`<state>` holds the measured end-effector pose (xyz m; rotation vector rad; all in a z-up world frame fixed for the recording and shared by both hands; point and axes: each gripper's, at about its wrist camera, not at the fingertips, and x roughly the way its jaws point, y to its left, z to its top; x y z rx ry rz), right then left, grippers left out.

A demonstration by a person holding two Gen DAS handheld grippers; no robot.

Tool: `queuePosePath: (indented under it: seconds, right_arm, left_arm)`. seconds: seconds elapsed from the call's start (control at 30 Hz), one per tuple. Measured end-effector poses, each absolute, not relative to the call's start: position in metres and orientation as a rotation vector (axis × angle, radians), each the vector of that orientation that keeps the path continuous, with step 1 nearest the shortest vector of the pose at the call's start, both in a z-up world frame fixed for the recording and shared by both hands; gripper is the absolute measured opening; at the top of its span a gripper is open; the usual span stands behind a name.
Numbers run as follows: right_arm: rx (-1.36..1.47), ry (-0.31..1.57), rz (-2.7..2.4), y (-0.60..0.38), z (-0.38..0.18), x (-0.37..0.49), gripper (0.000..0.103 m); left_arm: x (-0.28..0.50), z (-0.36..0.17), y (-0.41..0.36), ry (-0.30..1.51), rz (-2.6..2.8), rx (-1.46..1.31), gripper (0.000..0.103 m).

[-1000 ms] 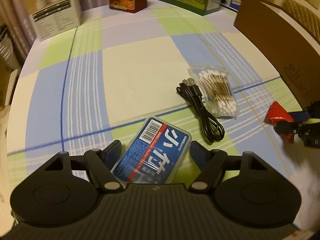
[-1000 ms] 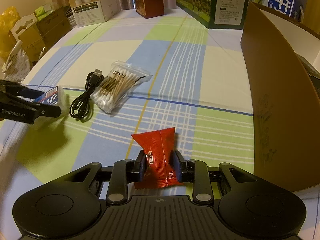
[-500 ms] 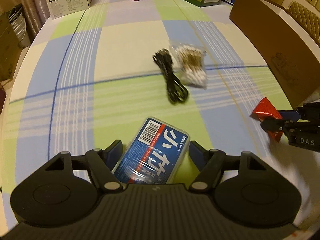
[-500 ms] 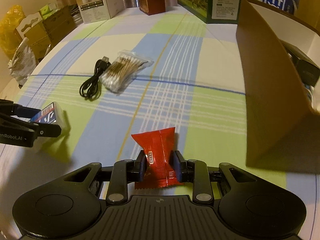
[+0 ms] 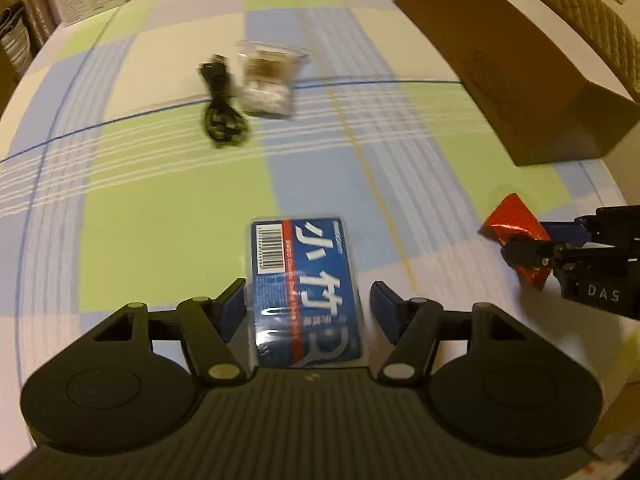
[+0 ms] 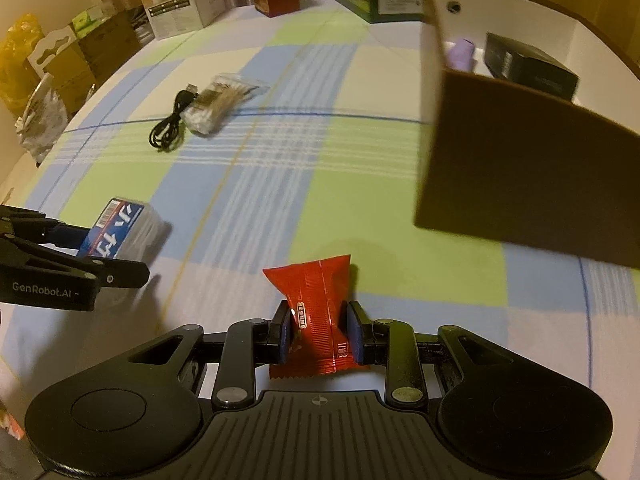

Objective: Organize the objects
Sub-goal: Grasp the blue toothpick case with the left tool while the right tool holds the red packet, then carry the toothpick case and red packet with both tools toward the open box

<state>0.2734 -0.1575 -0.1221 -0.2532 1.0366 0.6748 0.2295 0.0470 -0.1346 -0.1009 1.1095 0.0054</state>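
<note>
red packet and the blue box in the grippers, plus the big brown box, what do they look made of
Red packet: thin glossy plastic or foil film, judging by its shine, creases and zigzag-cut end seal.
Blue box: seemingly a clear hard plastic case over a printed blue label; glare runs across its flat top.
Brown box: looks like matte cardboard, plain brown outside, paler inside.

The left gripper (image 5: pixel 308 306) is pulling nearer, jaws closing around the straightening blue box (image 5: pixel 306 292); cable (image 5: pixel 220 118) and swabs (image 5: pixel 269 80) are receding.
</note>
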Motion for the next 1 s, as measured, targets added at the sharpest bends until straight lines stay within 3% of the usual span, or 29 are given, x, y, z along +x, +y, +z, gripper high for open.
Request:
queuePosePath:
  seconds: [0.2, 0.33, 0.5, 0.57, 0.63, 1.0]
  right_arm:
    - [-0.239, 1.027, 0.665, -0.17, -0.121, 0.272, 0.026]
    - [-0.258, 1.015, 0.67, -0.167, -0.121, 0.271, 0.048]
    - [-0.311, 0.99, 0.678, -0.162, -0.125, 0.267, 0.047]
    - [-0.324, 0.982, 0.67, -0.162, -0.125, 0.267, 0.031]
    - [-0.332, 0.979, 0.668, -0.163, -0.125, 0.267, 0.028]
    - [-0.318, 0.988, 0.677, -0.166, -0.124, 0.264, 0.027]
  left_arm:
    - [0.233, -0.132, 0.036, 1.123, 0.043, -0.118, 0.063]
    - [0.238, -0.131, 0.03, 1.13, 0.079, -0.085, 0.062]
    - [0.234, -0.131, 0.023, 1.133, 0.09, -0.051, 0.057]
    - [0.233, -0.131, 0.023, 1.135, 0.094, -0.053, 0.057]
    - [0.231, -0.131, 0.022, 1.138, 0.095, -0.054, 0.057]
    - [0.229, -0.129, 0.016, 1.145, 0.089, -0.049, 0.057]
